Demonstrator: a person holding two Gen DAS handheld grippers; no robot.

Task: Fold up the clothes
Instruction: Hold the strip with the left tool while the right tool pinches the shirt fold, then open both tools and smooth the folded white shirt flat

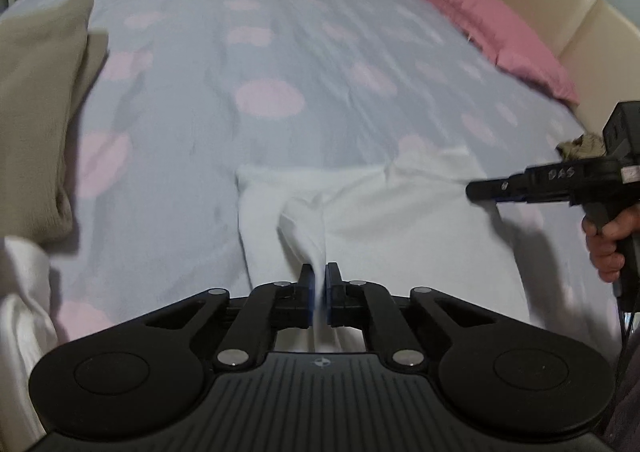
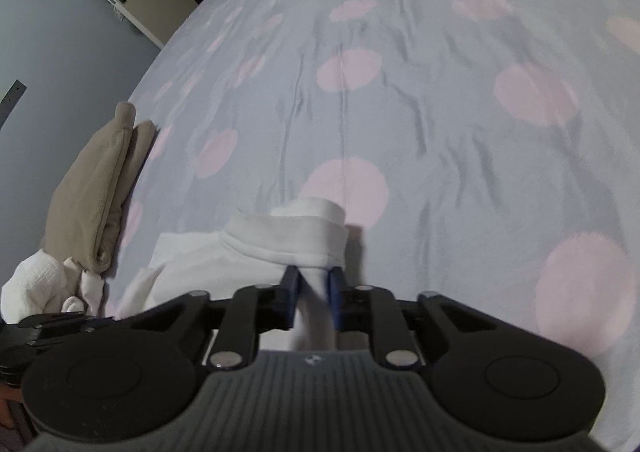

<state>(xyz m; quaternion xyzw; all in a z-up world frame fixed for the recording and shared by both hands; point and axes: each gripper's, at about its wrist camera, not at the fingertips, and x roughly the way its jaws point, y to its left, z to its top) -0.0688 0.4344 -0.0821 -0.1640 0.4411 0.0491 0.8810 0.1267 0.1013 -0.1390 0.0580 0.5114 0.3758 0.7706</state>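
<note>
Both pairs of fingers are pinched shut on the white garment (image 1: 360, 204) lying on the spotted bed (image 1: 280, 52): the left gripper (image 1: 319, 276) holds one bunched edge, the right gripper (image 2: 313, 280) a fold below the collar. This looks like the start of a fold; next, both should lift and carry the cloth evenly.

Your white garment (image 1: 360, 204) lies rumpled on the near part of the bed (image 1: 280, 52), toward its near edge. One fold is pulled up taut, and its thick folded collar (image 2: 296, 236) stands raised.
</note>
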